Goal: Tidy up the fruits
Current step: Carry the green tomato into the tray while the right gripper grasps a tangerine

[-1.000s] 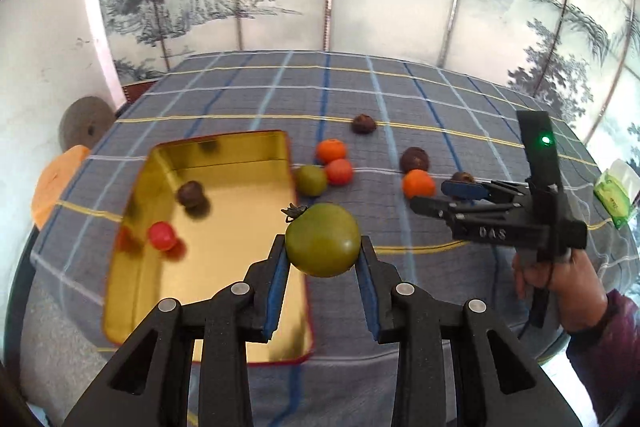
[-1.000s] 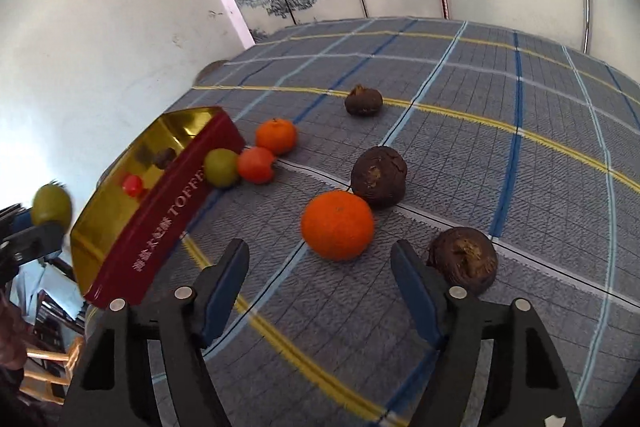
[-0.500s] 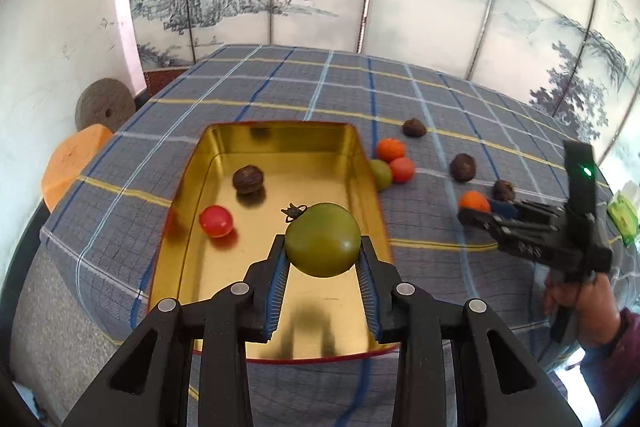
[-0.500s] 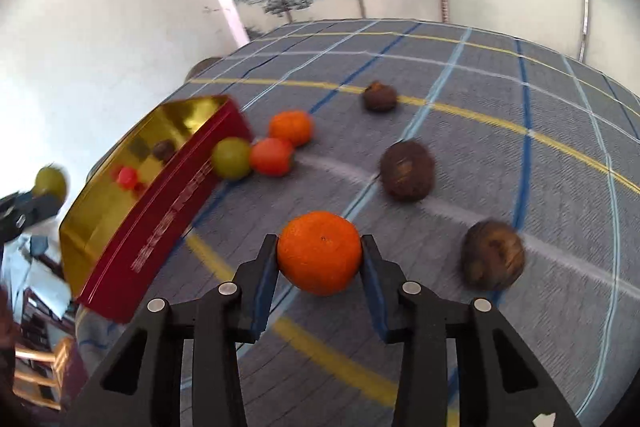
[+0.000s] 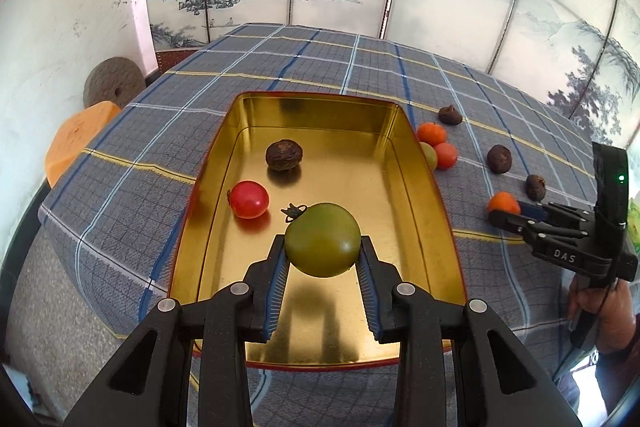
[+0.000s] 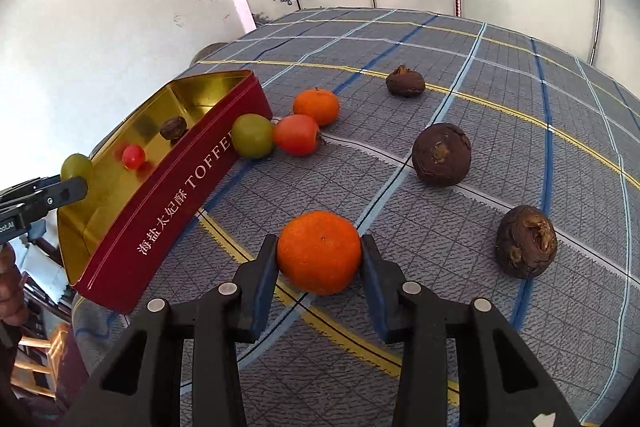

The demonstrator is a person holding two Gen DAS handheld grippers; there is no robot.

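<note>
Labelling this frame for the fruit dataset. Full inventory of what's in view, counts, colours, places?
Rectangular gold-lined red tin: 1, red outside, gold inside, on the cloth.
Large green tomato: 1, green, held above the tin.
Small red tomato: 1, red, inside the tin.
Wrinkled dark brown fruits: 4, brown; one in the tin, three loose on the cloth.
Round orange mandarins: 2, orange; one gripped, one near the tin's far corner.
Small green fruit: 1, green, against the tin's outer wall.
Orange-red fruit: 1, beside it.
Blue-grey plaid tablecloth: 1, covers the table.
Left gripper: shut on the green tomato.
Right gripper: shut on the mandarin.
</note>
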